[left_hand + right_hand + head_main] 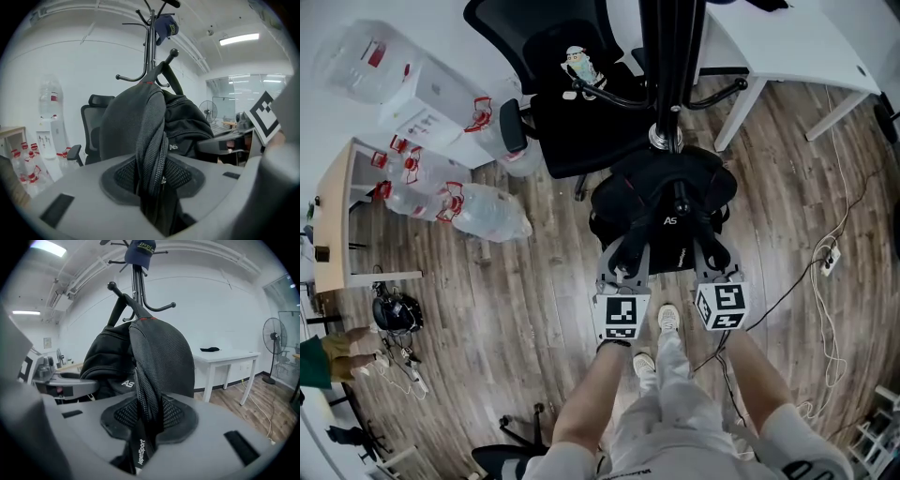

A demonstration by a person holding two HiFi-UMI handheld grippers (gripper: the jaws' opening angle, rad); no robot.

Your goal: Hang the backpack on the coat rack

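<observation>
A black backpack [666,202] hangs by its top loop from a hook [173,53] of the black coat rack [670,66]. My left gripper [628,253] is at its near left side; one mesh shoulder strap [152,150] runs down between the pads, which stand apart from it. My right gripper [712,251] is at the near right side, its pads pressed on the other shoulder strap [147,394], whose printed tail hangs below. In both gripper views the backpack's body [112,362] bulges behind the straps. A blue cap [139,251] sits at the top of the rack.
A black office chair [572,103] stands just behind the rack to the left. Large water bottles [487,214] lie on the wooden floor at the left. A white table [797,47] stands at the right, with cables [830,262] beside it. A fan [274,333] stands farther off.
</observation>
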